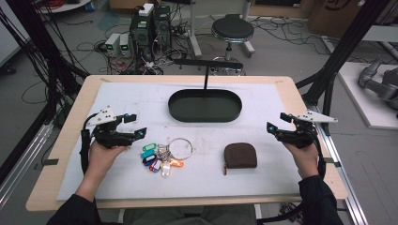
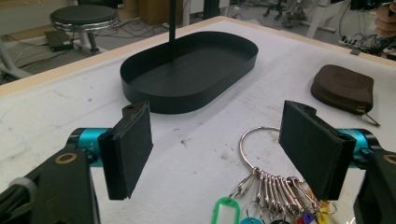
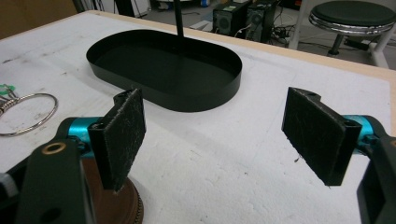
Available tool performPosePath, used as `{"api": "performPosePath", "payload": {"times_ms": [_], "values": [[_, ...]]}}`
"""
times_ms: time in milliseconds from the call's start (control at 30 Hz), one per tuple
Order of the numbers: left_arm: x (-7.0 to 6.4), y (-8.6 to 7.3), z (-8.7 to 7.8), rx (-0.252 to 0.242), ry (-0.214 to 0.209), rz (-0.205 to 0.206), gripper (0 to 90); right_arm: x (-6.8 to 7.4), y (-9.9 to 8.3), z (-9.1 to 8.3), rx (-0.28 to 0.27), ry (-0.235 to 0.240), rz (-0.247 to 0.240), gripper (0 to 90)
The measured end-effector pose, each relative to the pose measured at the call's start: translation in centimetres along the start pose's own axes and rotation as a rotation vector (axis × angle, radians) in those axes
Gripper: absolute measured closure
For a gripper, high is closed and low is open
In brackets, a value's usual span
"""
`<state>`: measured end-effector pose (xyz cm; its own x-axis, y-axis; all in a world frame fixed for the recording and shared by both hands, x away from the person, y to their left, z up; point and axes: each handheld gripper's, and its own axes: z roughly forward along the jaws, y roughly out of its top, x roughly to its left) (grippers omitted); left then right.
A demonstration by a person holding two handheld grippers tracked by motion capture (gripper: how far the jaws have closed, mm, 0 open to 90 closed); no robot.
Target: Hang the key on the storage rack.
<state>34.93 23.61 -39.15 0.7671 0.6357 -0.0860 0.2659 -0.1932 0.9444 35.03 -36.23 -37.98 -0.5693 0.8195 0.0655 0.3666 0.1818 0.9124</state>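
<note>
Keys on a big steel ring (image 1: 180,148), with a fan of coloured tags (image 1: 157,160), lie on the white mat (image 1: 263,178) toward the near edge of the table, left of its middle, and my left tongs (image 1: 132,126) hover just beside them with the jaws spread wide and nothing between them. In the left gripper view the ring (image 2: 252,144) sits ahead of the right-hand jaw, with the keys and tags bunched low under it, so I judge the step in hand is closing in on the bunch for a pick. To do it well I would come down over the spot where the small rings gather on the big loop, one jaw on each side, and pinch there rather than on the thin wire, which lies flat on the mat and could slip out of the pads. My right tongs (image 1: 277,129) wait near the right edge, also wide and holding nothing, with the brown zip pouch (image 1: 240,155) just inward of them, close to the near edge. The black oval tray (image 1: 205,116) with its upright post stands toward the far edge at the middle, well apart from the keys, so I should lift high enough to clear its wall if that is where they go.
</note>
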Motion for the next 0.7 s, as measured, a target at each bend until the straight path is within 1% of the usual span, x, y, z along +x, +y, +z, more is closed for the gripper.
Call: {"api": "performPosePath", "payload": {"times_ms": [133,300,400,500,600,667,700], "values": [[0.2,-0.2,-0.2,0.001,0.013,-0.011,25.7,-0.4,-0.3,0.2,0.013,-0.008,0.005,22.3],[0.1,-0.2,-0.3,-0.003,0.022,-0.007,25.7,-0.8,-0.4,0.0,0.002,-0.020,0.017,22.3],[0.0,-0.2,-0.1,0.003,0.016,-0.005,25.7,-0.8,-0.5,0.0,0.000,-0.023,0.016,22.3],[-0.2,-0.2,0.2,0.007,0.000,-0.007,26.7,-0.9,-0.6,-0.1,0.003,-0.027,0.016,22.3],[-0.6,-0.2,0.8,0.008,-0.030,-0.013,29.2,-0.9,-0.6,-0.2,0.004,-0.032,0.017,22.3],[-0.8,-0.3,1.5,0.024,-0.047,-0.015,29.4,-0.9,-0.7,-0.2,0.006,-0.035,0.016,22.3],[-0.9,-0.3,1.8,0.037,-0.051,-0.013,31.9,-0.8,-0.8,-0.2,0.009,-0.038,0.014,22.3]]}}
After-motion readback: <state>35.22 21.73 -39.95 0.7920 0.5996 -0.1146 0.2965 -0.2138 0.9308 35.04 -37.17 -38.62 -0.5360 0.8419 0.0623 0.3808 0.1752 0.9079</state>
